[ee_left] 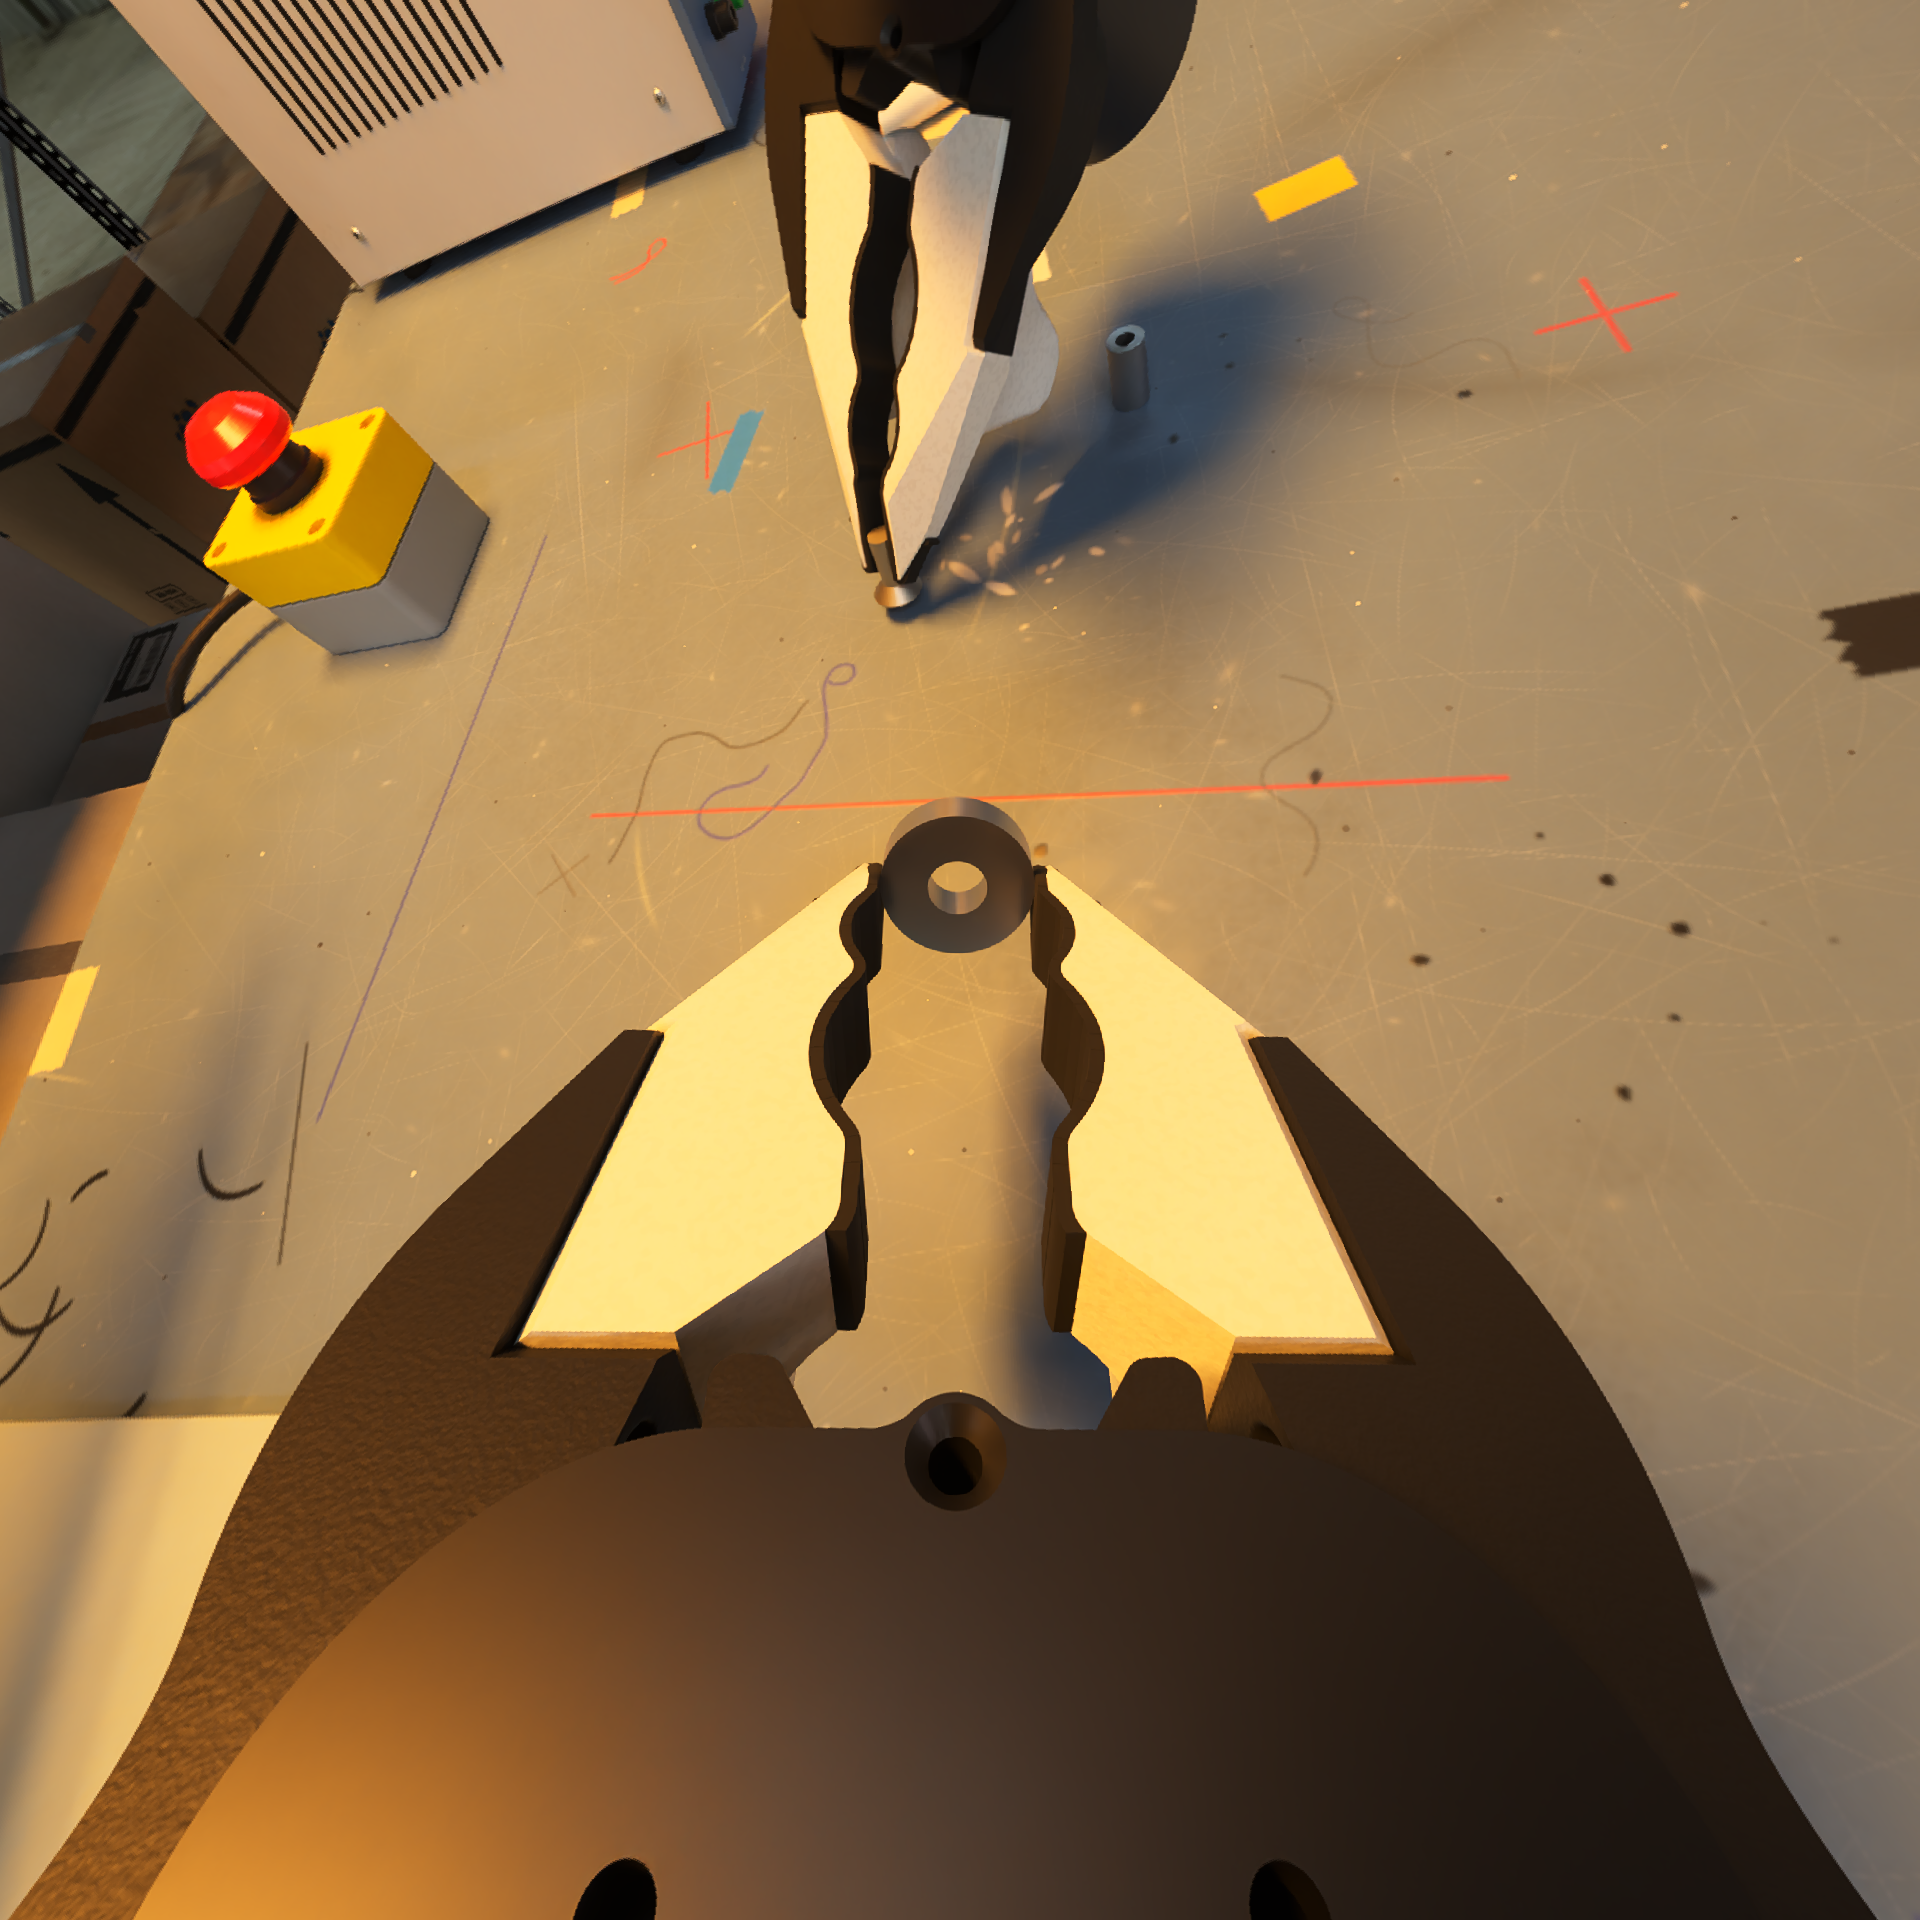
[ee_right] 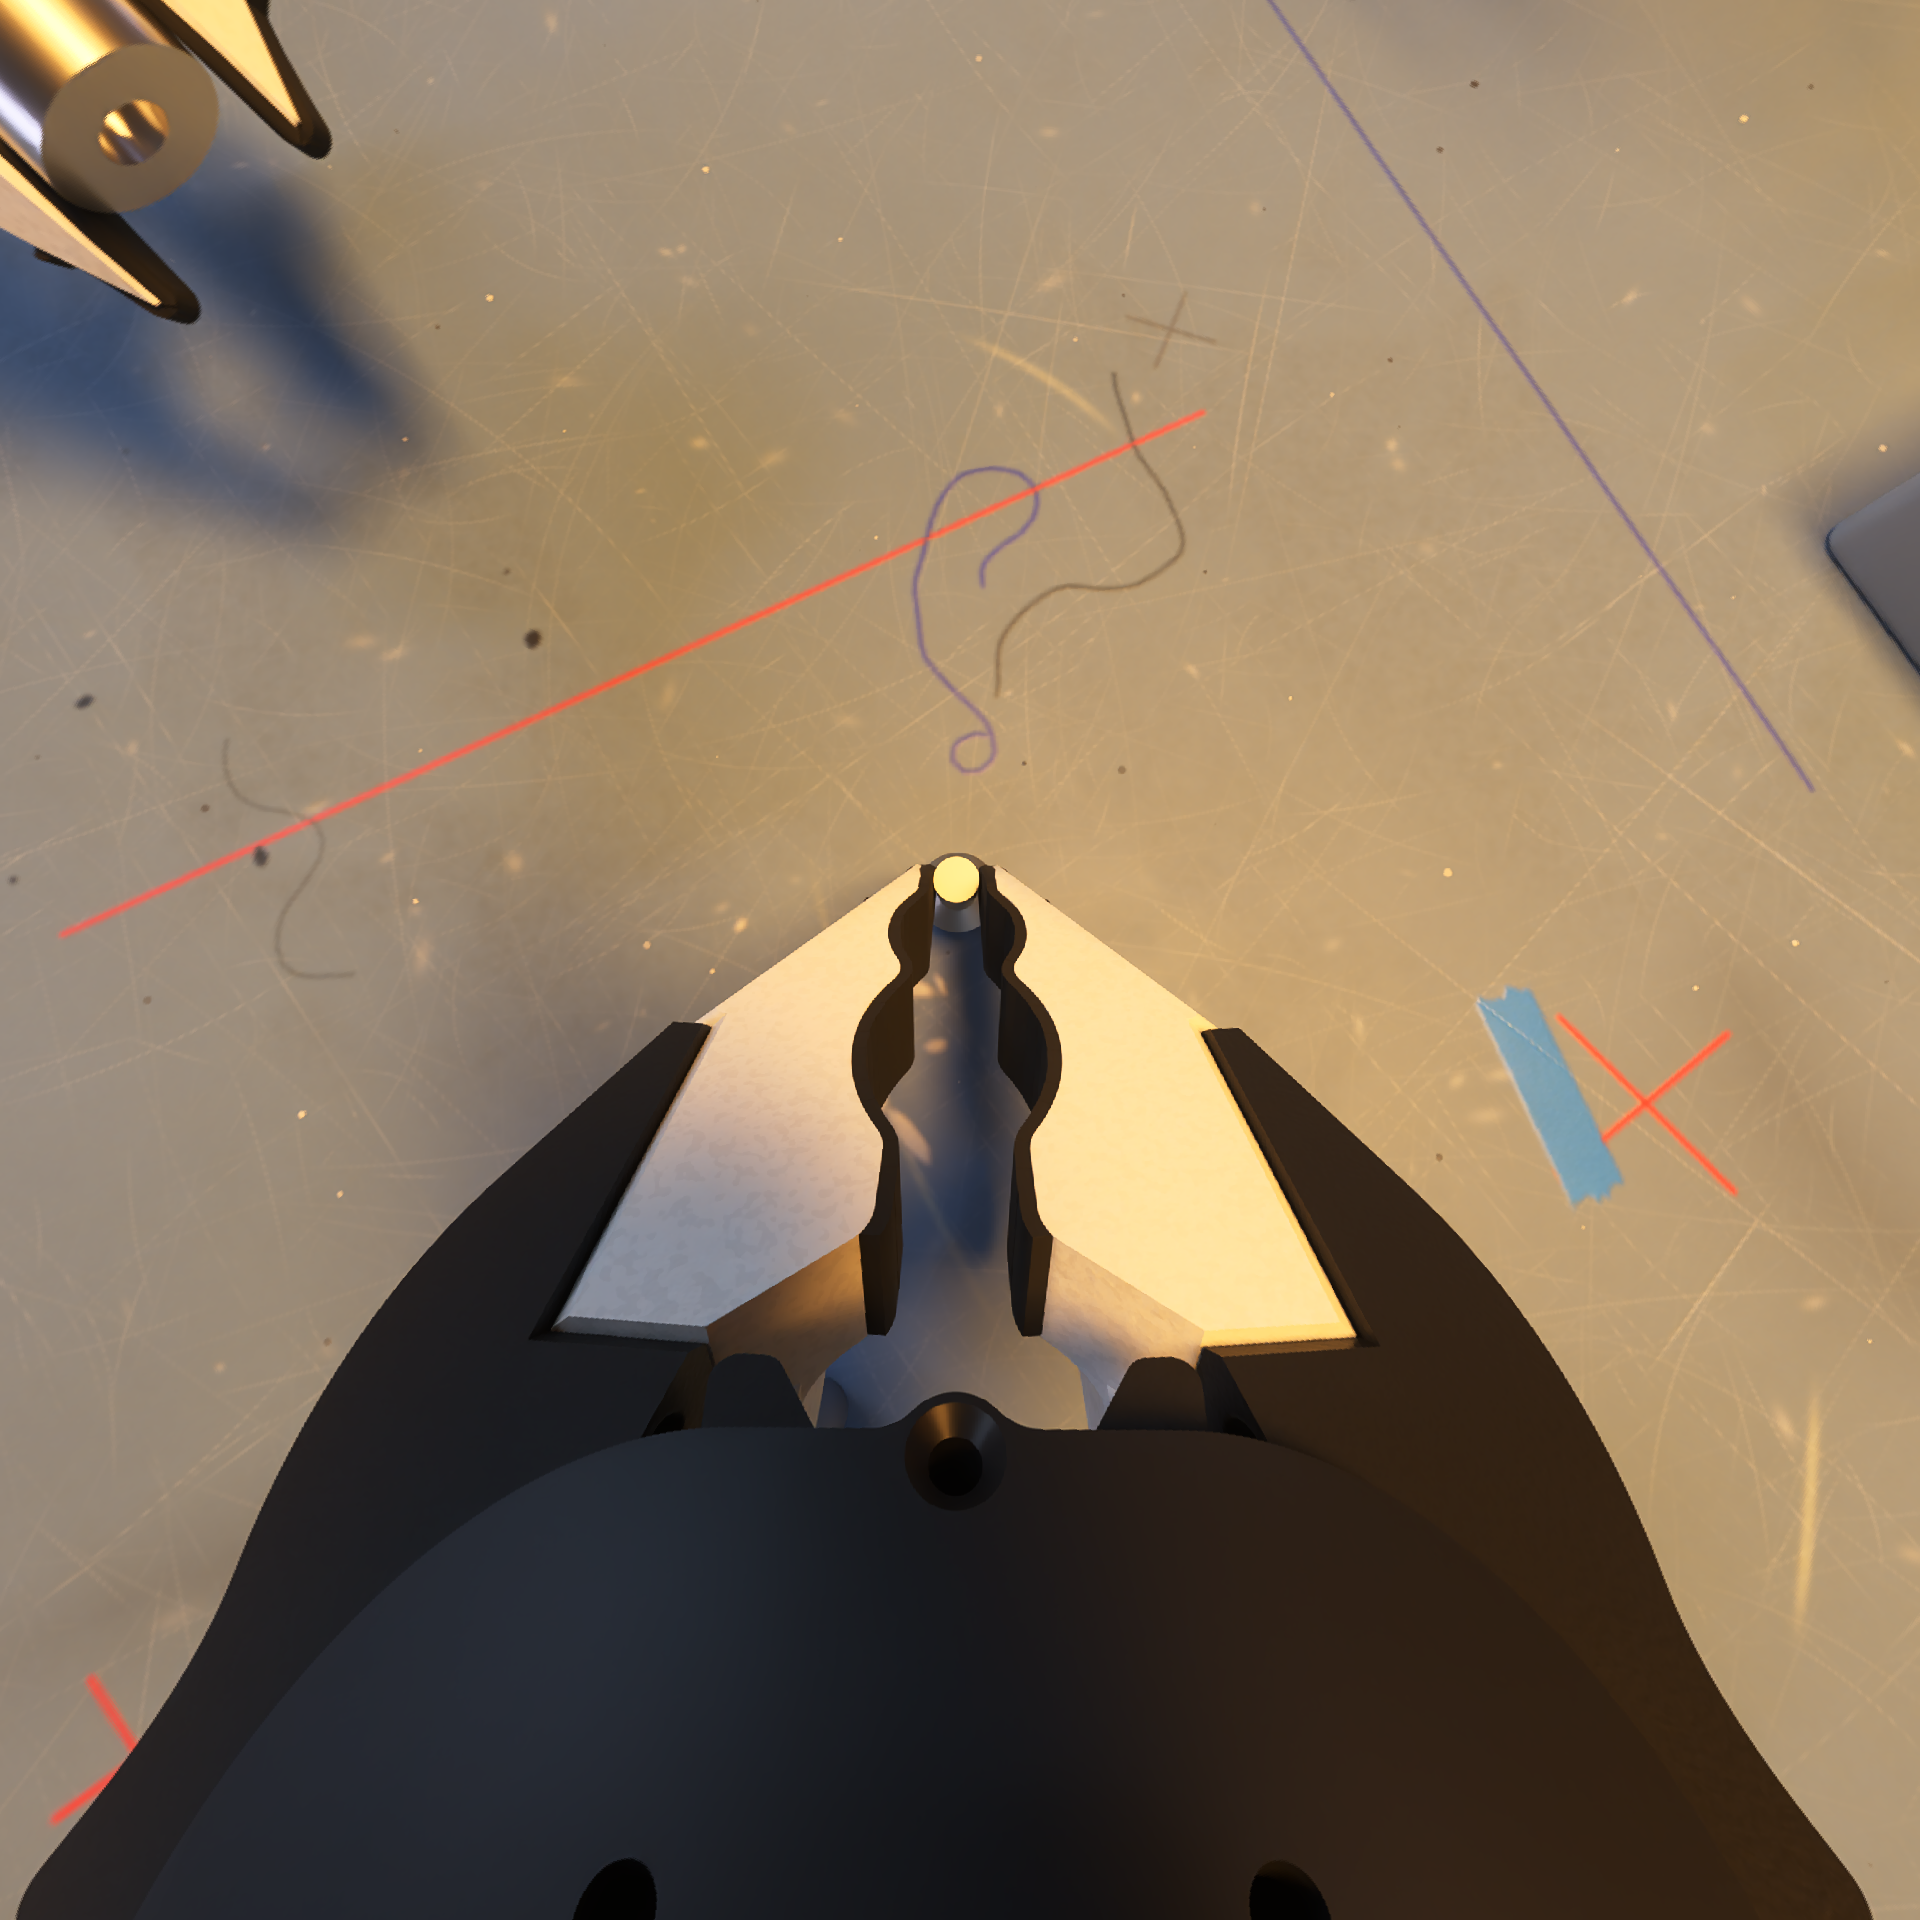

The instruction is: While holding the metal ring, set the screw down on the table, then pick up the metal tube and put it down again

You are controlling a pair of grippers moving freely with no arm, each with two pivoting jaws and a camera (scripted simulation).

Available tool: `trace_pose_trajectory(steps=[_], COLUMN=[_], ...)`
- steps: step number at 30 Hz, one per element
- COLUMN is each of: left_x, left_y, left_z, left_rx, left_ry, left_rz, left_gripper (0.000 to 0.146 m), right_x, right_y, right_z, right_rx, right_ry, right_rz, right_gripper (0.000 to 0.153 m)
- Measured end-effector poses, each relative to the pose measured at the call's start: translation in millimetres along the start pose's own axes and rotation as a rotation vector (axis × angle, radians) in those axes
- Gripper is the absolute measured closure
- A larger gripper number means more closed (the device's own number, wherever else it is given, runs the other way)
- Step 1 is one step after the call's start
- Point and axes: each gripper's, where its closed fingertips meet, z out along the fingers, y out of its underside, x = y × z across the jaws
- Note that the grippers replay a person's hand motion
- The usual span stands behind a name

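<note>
Screw [ee_right: 956,881]: small steel pin, rigid, light, slick; I pinch its shank at my right fingers' [ee_right: 940,894] tips, head down, touching or just above the table [ee_right: 1351,727]. Metal ring [ee_left: 957,878]: thick, grey, clamped across its rim between my left fingers [ee_left: 883,904]. Metal tube [ee_left: 1127,366] stands upright beyond the right gripper; grab mid-wall.

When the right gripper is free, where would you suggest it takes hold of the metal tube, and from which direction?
Probably the metal tube is best gripped across its round side wall near mid-height, coming down from above. It stands upright on the table with its open end up and clear space around it, just beside the right gripper, which is holding the screw head-down at the table surface.
</note>
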Motion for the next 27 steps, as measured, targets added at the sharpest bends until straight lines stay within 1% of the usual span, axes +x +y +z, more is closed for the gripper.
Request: trace_pose_trajectory(steps=[4, 9, 13, 22, 26, 27], left_x=[-0.2, -0.1, -0.1, 0.2, 0.4, 0.3], left_y=[0.1, 0.2, 0.4, 0.6, 0.3, 0.3], left_z=[-0.5, -0.8, -1.3, -1.6, -1.6, -1.6], left_rx=[0.004, 0.01, 0.012, 0.017, 0.021, 0.022], left_ry=[0.008, 0.011, 0.015, 0.021, 0.027, 0.029], left_rz=[0.0, 0.003, 0.001, 0.004, 0.001, 0.001], left_gripper=[0.118, 0.118, 0.118, 0.118, 0.118, 0.118], right_x=[4.5, 5.8, 6.3, 6.4, 6.9, 7.3], right_y=[-0.6, -0.3, -0.1, 1.5, 1.7, 1.5], right_z=[3.9, 7.1, 6.1, 5.6, 4.0, 3.3], right_rx=[-0.018, -0.036, -0.055, -0.092, -0.097, -0.094], right_ry=[0.028, 0.03, 0.028, 0.023, 0.026, 0.022], right_rz=[-0.019, -0.057, -0.12, -0.195, -0.26, -0.271], right_gripper=[0.145, 0.145, 0.145, 0.145, 0.145, 0.141])
